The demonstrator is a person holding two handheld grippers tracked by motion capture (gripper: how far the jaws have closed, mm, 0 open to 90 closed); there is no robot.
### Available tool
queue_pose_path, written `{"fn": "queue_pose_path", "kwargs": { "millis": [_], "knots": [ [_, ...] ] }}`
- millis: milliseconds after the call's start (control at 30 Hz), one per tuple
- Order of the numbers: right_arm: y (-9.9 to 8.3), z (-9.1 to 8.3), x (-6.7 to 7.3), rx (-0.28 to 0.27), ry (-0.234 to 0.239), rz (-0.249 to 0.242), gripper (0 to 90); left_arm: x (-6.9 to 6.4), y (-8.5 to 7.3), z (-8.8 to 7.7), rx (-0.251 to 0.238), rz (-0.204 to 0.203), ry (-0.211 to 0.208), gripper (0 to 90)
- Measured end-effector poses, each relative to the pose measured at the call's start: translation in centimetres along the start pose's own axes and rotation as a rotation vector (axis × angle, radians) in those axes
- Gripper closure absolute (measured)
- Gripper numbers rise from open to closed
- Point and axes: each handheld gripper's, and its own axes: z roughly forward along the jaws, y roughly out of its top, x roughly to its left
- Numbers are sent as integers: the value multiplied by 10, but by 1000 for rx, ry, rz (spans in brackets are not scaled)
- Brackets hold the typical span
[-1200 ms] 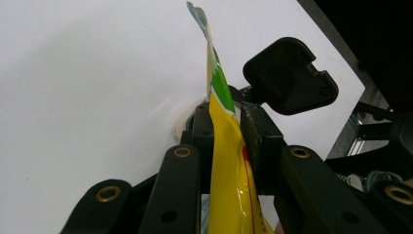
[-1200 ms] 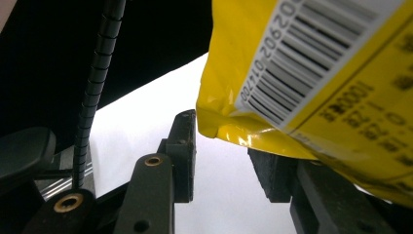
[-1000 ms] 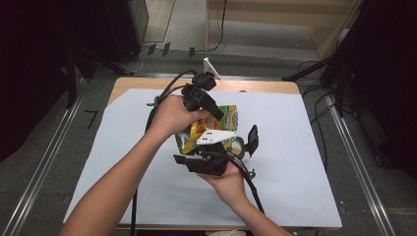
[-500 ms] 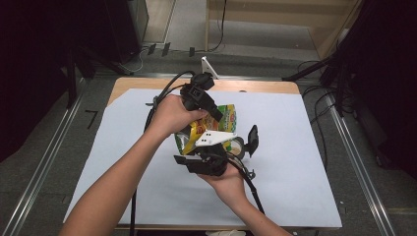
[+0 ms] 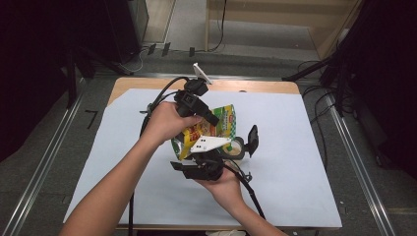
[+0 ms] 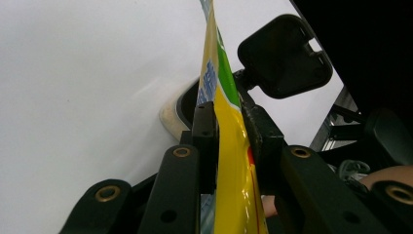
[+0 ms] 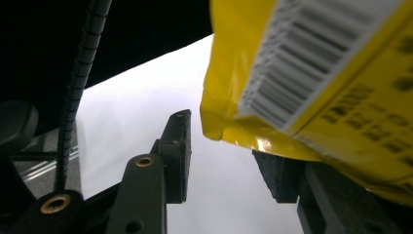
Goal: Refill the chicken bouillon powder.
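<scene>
A glossy yellow-and-green snack packet (image 5: 209, 129) hangs crinkled above the white-papered bench (image 5: 295, 157). The left gripper (image 6: 229, 136) pinches its flat edge between both jaws. The right gripper (image 7: 229, 156) has just been opening; its jaws stand spread beneath the packet's corner, not pressing it.

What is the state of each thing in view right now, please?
Yellow snack bag: lifted off the table, pinched by one claw.
Left claw: shut on the bag's edge.
Right claw: open, its jaws have just been opening, bag corner above the gap.
White sheet: flat on the table.
</scene>
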Motion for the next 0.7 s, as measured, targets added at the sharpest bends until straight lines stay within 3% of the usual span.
{"fn": "queue_pose_path", "kwargs": {
  "millis": [300, 700],
  "knots": [
    [-10, 8, 3, 34, -15, -52, 611, 7, -13, 1, -22, -15, -21, 779],
    [-23, 12, 6, 30, -2, -105, 612, 15, -23, 7, -32, -21, -45, 784]
  ]
}}
